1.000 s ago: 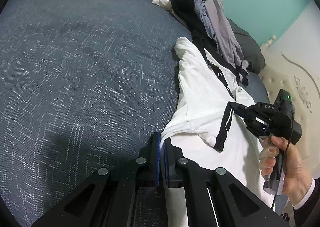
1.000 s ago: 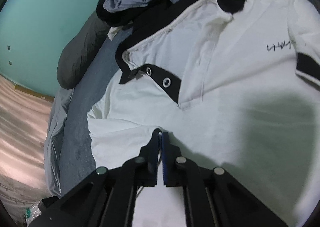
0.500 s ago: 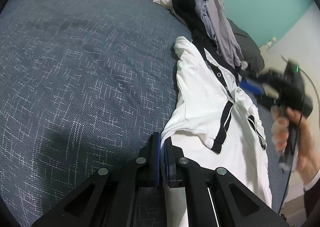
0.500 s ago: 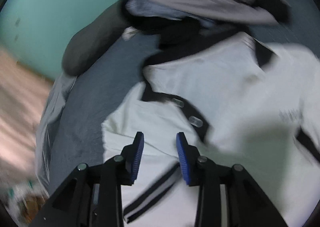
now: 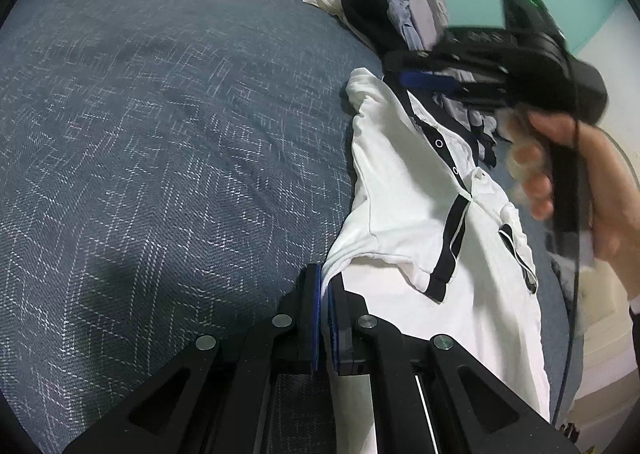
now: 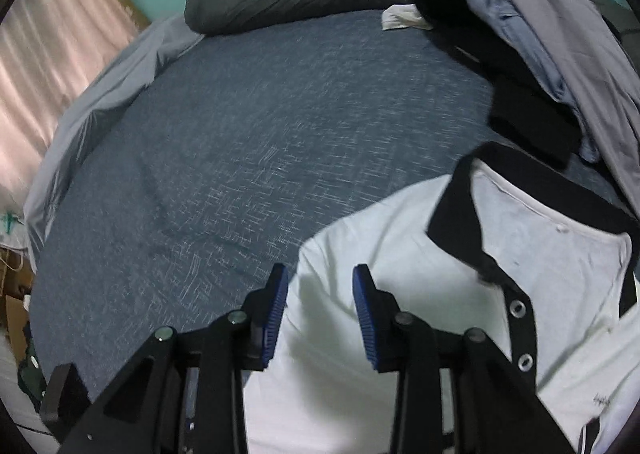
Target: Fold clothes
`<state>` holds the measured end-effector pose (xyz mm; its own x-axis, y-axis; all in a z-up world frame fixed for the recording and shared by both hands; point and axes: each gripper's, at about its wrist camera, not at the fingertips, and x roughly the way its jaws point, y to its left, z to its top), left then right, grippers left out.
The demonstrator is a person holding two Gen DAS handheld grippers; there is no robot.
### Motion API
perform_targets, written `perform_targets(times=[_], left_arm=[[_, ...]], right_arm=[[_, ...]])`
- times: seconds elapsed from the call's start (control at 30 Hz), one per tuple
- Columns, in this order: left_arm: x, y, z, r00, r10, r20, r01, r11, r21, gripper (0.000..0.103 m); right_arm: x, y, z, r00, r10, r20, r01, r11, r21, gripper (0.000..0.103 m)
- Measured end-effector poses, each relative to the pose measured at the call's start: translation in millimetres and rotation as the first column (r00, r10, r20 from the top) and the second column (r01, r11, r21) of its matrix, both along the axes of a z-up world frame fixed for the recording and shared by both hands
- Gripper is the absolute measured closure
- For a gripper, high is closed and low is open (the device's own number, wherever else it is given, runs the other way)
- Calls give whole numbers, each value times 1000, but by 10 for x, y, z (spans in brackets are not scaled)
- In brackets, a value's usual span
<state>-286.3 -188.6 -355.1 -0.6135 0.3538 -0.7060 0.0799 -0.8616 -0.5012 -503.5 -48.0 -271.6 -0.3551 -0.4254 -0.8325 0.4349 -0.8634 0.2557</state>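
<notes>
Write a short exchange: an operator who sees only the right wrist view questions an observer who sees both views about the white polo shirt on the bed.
Operator: My right gripper hangs open over the white polo shirt. What is the left gripper doing?
Observer: The left gripper is shut on the shirt's side edge, just below the sleeve.
Operator: How does that sleeve lie?
Observer: It lies over the shirt's front, its black cuff resting on the white cloth.
</notes>
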Motion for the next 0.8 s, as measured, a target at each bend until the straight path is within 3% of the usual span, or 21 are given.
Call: perform_targets(times=[0.1, 0.3, 0.57, 0.8], left_arm=[[-18, 19, -8, 1000, -3, -1, 3, 1000, 1, 98], [-16, 24, -29, 1000, -5, -4, 5, 1000, 8, 98], [42, 6, -52, 1000, -3, -5, 3, 1000, 11, 98], [65, 0, -69, 1000, -1, -3, 1, 1000, 20, 98]], right_arm=[[-55, -136, -75, 1000, 19, 11, -20, 999, 32, 68], [-186, -156, -194, 1000, -10, 22, 10, 999, 36, 99], [-372, 29, -202, 994, -101, 31, 102, 994, -41, 101], [-494, 239, -268, 975, -202, 92, 213, 967, -138, 101]])
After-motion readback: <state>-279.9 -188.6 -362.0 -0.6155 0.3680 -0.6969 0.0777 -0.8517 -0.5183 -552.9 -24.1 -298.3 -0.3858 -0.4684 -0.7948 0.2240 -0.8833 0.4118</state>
